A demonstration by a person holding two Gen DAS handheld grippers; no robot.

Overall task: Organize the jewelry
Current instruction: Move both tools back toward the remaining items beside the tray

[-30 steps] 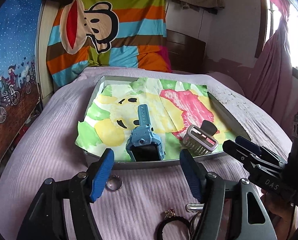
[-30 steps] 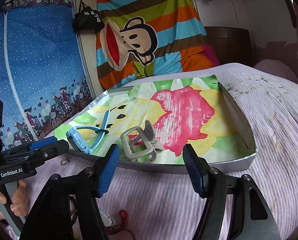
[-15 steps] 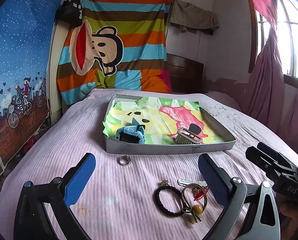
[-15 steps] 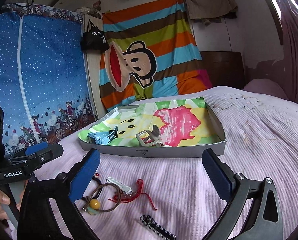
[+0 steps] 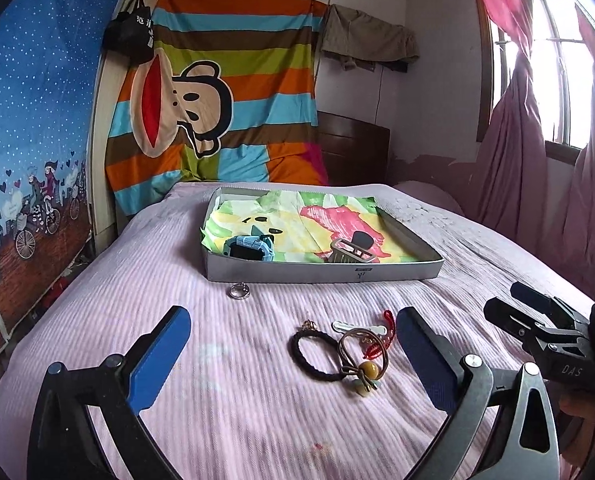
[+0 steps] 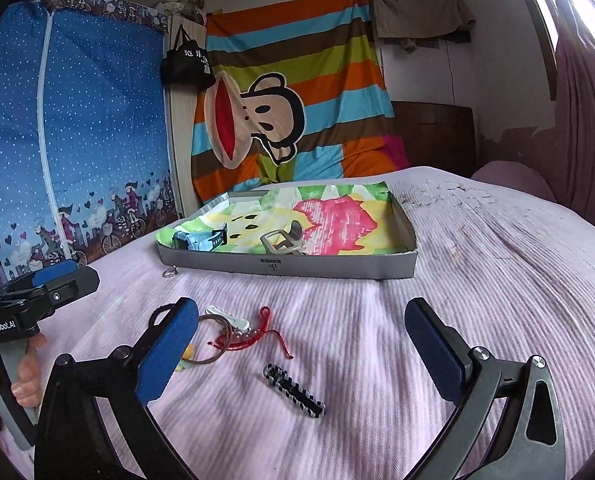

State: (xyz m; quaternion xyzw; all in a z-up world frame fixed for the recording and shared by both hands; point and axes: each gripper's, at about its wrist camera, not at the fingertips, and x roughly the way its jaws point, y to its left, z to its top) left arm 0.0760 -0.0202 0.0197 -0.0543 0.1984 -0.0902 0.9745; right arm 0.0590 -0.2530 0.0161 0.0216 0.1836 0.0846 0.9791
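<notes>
Black hair tie [image 5: 317, 354] lies flat, so the spread, empty left claw [image 5: 293, 360] should drop straight down, pinch one side, and carry it to the tray [image 5: 321, 272], while the right claw [image 6: 301, 354] waits wide and empty.

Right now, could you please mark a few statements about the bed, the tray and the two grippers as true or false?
1. The blue watch lies inside the tray. True.
2. The ring is in the tray. False: it lies on the bed cover just in front of the tray.
3. The left gripper holds the black hair tie. False: it is open and empty.
4. The right gripper is open. True.
5. The grey hair clip is in the tray. True.
</notes>
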